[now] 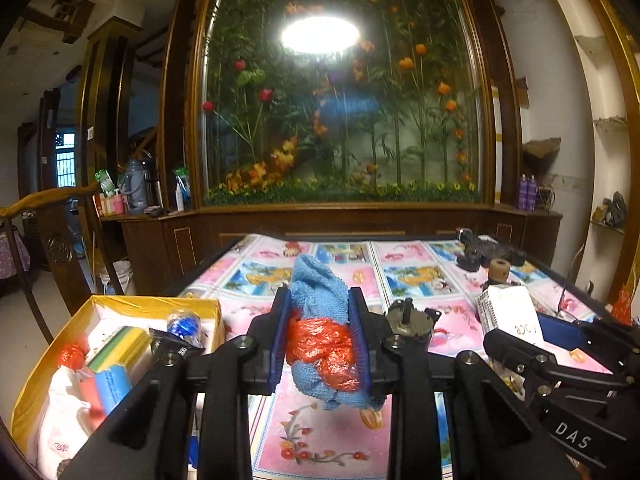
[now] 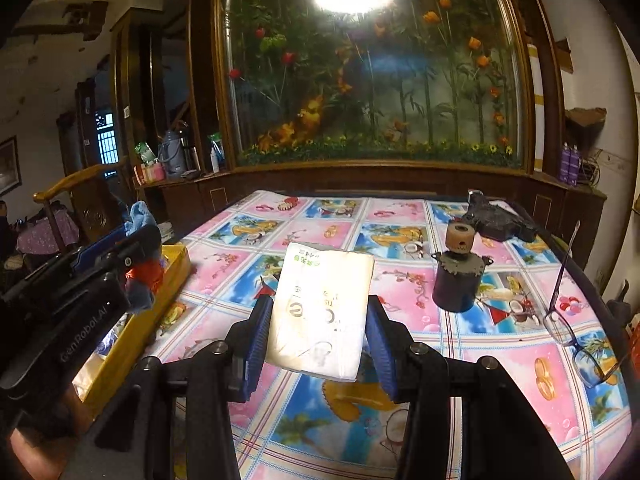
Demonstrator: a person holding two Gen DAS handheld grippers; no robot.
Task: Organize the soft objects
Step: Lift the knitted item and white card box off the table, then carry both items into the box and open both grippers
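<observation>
My left gripper (image 1: 321,340) is shut on a blue towel (image 1: 320,284) wrapped with a red plastic bag (image 1: 322,346), held above the table just right of the yellow box (image 1: 120,304). The box holds sponges, a white bag and other soft things. My right gripper (image 2: 318,340) is shut on a white tissue pack (image 2: 322,312), lifted over the table's middle. In the right wrist view the left gripper (image 2: 120,256) with the towel (image 2: 138,216) hangs over the box (image 2: 132,336). In the left wrist view the right gripper (image 1: 560,344) holds the pack (image 1: 508,312).
A small motor (image 1: 412,318) lies on the patterned tablecloth (image 1: 320,440). A dark cylinder with a tan spool (image 2: 460,276), a black tool (image 2: 496,218) and glasses (image 2: 576,332) sit to the right. A wooden chair (image 2: 80,200) stands at the left.
</observation>
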